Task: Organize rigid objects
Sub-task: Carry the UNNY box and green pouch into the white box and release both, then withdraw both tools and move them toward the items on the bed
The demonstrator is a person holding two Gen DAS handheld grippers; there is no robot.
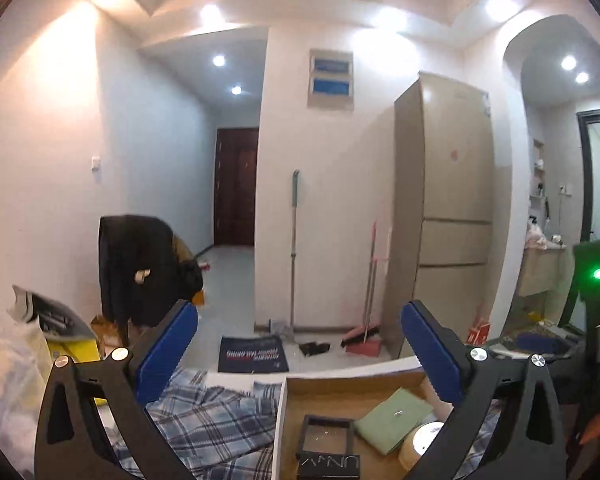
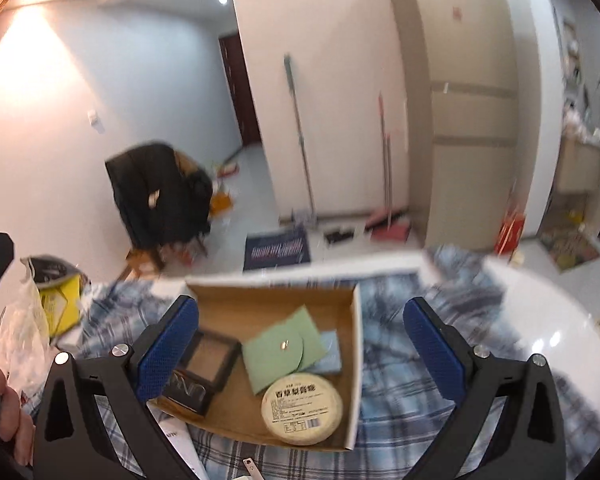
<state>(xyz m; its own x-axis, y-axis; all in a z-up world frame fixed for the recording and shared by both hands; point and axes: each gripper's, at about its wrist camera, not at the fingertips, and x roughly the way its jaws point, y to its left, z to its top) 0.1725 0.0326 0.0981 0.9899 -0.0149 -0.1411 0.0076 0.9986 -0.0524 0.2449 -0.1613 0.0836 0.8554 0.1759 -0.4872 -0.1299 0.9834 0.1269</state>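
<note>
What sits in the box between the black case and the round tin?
In the right wrist view, the green envelope lies between the black case and the round tin, overlapping a pale blue item, inside the cardboard box.

This is a lived-in home, an apartment's open living area. A tall beige fridge (image 1: pixel 452 200) stands against the wall; just left of it lean a mop (image 1: pixel 294 248) and a red broom with dustpan (image 1: pixel 366 332). Further left, a hallway ends at a dark wooden door (image 1: pixel 236 186). A chair draped with a black coat (image 1: pixel 140 268) sits well left of the fridge, and a doormat (image 1: pixel 254 354) lies on the floor before it.
</note>
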